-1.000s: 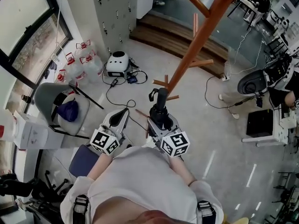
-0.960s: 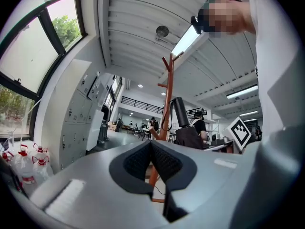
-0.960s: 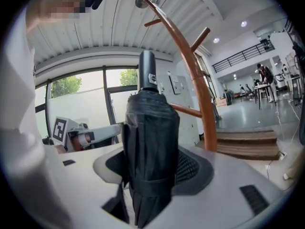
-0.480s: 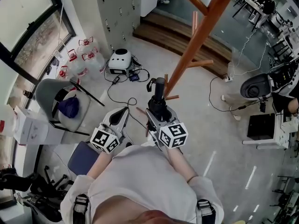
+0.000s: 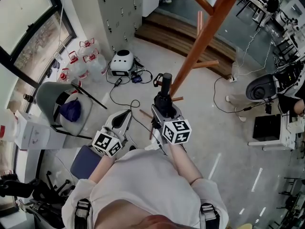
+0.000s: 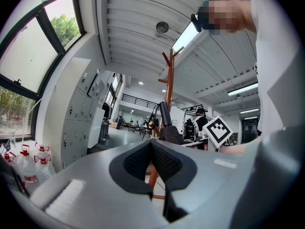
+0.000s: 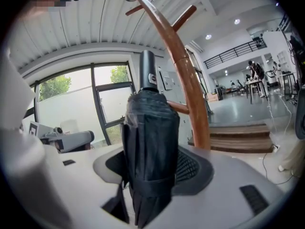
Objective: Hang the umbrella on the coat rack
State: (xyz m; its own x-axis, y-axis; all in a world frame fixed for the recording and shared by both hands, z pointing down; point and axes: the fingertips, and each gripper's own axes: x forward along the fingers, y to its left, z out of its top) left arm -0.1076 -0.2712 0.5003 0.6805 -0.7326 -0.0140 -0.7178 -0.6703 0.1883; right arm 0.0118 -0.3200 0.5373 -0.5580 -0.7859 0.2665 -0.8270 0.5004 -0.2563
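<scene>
A folded black umbrella (image 5: 165,87) stands upright in my right gripper (image 5: 163,109), whose jaws are shut on its canopy. In the right gripper view the umbrella (image 7: 150,142) fills the space between the pads, its grey-banded handle end pointing up. The brown wooden coat rack (image 5: 200,42) leans across the head view from the top right; its pole (image 7: 188,80) rises just behind the umbrella, with a short peg beside the canopy. My left gripper (image 5: 125,117) hangs to the left, shut on nothing, pads (image 6: 164,161) meeting. From it I see the umbrella (image 6: 165,118) and rack (image 6: 169,75) ahead.
A grey chair (image 5: 52,97) with a blue bag stands at the left, with water bottles (image 5: 83,61) and a white device (image 5: 123,61) with cables beyond. A wooden step (image 5: 176,35) runs behind the rack. An office chair (image 5: 259,87) and desk sit at the right.
My right gripper has carried the umbrella forward, closer to the rack's pole and lower pegs. The left gripper has stayed where it was.
</scene>
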